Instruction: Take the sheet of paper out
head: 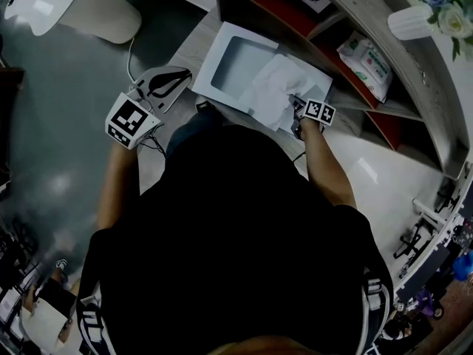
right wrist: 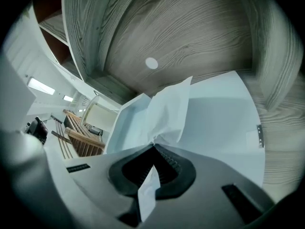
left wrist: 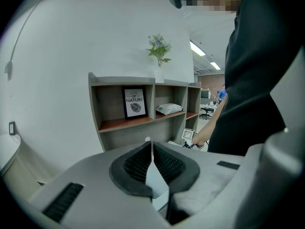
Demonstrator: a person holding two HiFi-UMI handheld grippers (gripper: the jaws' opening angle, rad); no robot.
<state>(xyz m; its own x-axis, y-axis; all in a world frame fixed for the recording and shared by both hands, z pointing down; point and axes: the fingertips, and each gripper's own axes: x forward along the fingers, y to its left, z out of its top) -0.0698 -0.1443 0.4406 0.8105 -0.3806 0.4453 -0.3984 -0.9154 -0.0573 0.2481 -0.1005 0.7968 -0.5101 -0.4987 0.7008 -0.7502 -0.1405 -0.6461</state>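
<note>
A white flat box [head: 222, 65] with a window in its lid lies on the wooden desk [head: 194, 46]. A crumpled white sheet of paper [head: 277, 87] rises out of the box's right side. My right gripper [head: 297, 106] is shut on the sheet's near edge. In the right gripper view the paper [right wrist: 167, 111] stands up from the closed jaw tips, my right gripper [right wrist: 155, 145], over the white box [right wrist: 224, 118]. My left gripper [head: 168, 83] hangs left of the box, off the desk. Its jaws, my left gripper [left wrist: 150, 143], are shut on nothing and point at the shelves.
A wooden shelf unit [left wrist: 143, 123] stands behind the desk with a framed print [left wrist: 135, 102], a pack of wipes [head: 366, 61] and a white vase of flowers [head: 421, 17] on top. A white chair [head: 74, 9] stands far left on the grey floor.
</note>
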